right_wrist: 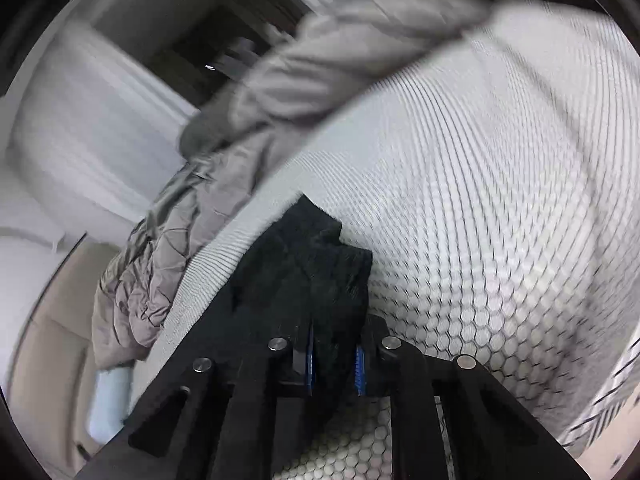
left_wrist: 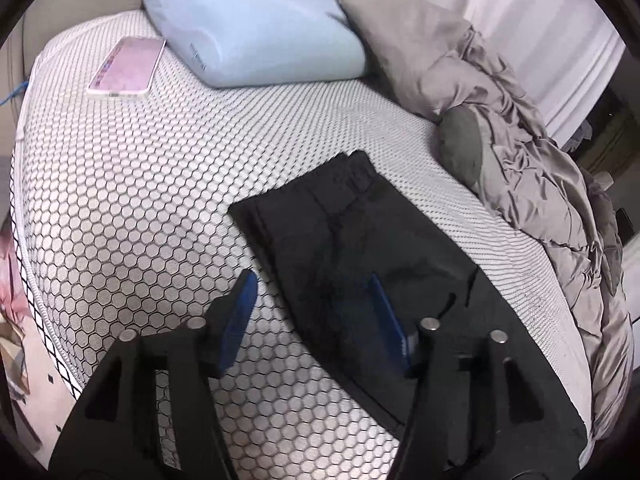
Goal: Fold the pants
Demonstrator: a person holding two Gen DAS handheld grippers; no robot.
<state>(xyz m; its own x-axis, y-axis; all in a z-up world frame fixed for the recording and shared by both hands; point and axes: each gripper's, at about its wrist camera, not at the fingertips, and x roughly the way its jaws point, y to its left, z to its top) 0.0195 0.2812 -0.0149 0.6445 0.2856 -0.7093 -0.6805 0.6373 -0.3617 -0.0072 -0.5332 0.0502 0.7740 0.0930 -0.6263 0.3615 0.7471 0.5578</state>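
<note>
While the right gripper (right_wrist: pixel 334 364) is pinching a bunched pants (right_wrist: pixel 316 280) corner, the left gripper (left_wrist: pixel 316 312) is hovering half-open and empty; thin grip is risking slippage.

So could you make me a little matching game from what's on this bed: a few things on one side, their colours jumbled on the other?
Things:
1. pants
2. pillow
3. phone
4. quilt

Colours:
a. pink
b. grey
c. black
d. pale blue

Pairs: 1-c, 2-d, 3-a, 4-b
</note>
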